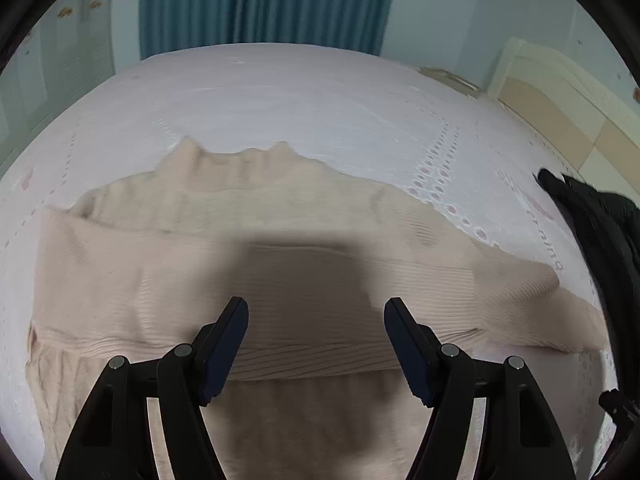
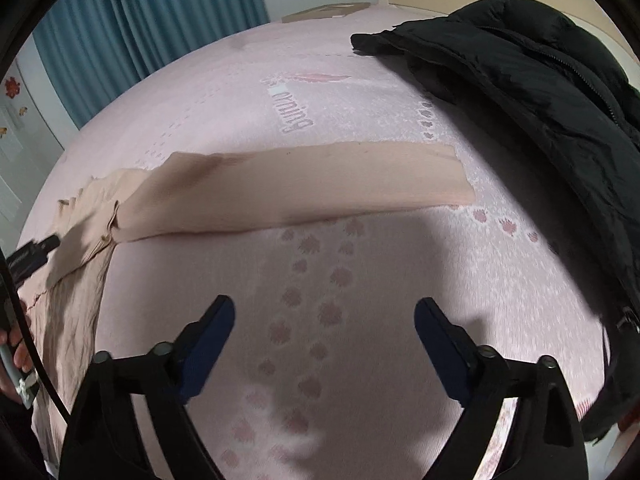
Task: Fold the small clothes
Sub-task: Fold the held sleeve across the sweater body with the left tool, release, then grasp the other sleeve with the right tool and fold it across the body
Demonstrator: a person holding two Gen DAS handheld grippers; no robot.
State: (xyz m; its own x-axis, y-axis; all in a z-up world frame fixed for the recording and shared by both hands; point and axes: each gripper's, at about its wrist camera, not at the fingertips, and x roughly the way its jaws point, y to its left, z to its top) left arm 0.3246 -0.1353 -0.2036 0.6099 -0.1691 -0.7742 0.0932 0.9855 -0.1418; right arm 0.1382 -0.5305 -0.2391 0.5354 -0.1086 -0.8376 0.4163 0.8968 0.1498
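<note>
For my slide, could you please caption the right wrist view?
Open right tongs hover above the pink bedsheet, facing a beige sweater's outstretched sleeve.

A pale beige ribbed knit sweater (image 1: pixel 168 256) lies spread on a bed covered by a pale pink bedspread with eyelet patterning (image 1: pixel 304 96). One sleeve is folded across the sweater's body, and the other runs out to the right. The left gripper (image 1: pixel 316 316) hangs above the folded sleeve with its two dark fingers (image 1: pixel 224 344) spread apart and nothing between them; its shadow falls on the knit. A black padded jacket (image 1: pixel 600 232) lies at the bed's right edge. Teal pleated curtains (image 1: pixel 264 4) hang behind the bed.
</note>
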